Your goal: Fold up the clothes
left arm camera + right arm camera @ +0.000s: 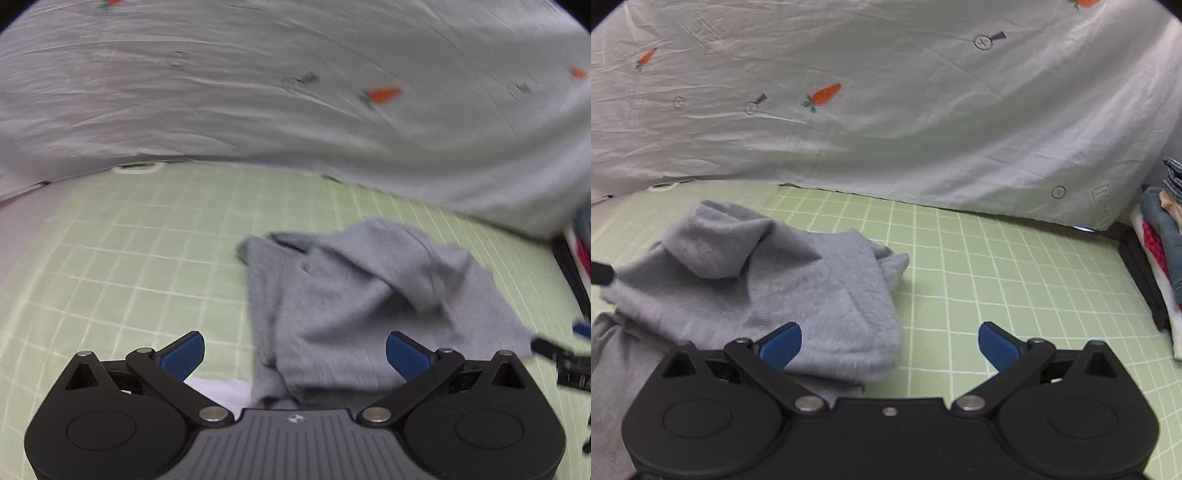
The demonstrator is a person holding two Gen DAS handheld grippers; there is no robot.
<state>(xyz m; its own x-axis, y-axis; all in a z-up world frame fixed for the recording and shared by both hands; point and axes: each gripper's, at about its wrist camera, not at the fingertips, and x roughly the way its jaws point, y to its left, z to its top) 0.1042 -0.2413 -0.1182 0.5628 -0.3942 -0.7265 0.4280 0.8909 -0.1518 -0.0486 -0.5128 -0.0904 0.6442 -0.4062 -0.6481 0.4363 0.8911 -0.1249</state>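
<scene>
Both jaws wide and empty over crumpled grey garment [768,280], green grid mat [997,280], carrot-print sheet [886,110] behind, clothes stack [1160,258] rightward

Showing a black left gripper [294,354] with blue ribbed fingertips [184,355], silver pivot pins, round side discs, and a grey ridged centre plate bearing a small white logo. Matching on the right gripper [890,347], though carrying an all-black centre with one small screw.

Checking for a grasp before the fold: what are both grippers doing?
Left gripper: open, holding nothing, over the grey garment.
Right gripper: open, empty.
</scene>
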